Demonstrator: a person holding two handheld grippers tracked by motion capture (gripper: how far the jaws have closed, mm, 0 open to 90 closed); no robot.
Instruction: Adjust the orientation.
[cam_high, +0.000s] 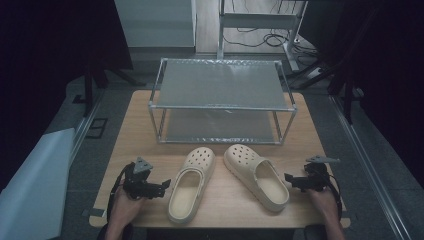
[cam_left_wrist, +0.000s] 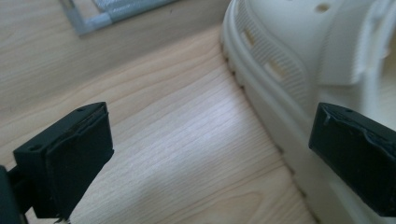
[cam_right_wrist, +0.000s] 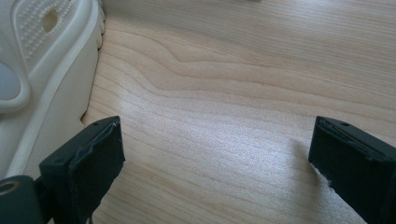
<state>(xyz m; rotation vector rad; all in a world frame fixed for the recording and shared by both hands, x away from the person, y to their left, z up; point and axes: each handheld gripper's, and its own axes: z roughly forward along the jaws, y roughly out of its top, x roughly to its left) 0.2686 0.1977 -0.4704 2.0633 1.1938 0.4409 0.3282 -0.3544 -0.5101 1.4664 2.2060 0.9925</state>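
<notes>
High view: clogs (cam_high: 227, 177) between spread hand-held grippers (cam_high: 162, 187)

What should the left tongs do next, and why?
Probably slide a bit toward the left shoe and close on its edge. The left tongs are open beside it, one jaw already by its side, holding nothing. The empty rack behind suggests the shoes go there.
</notes>
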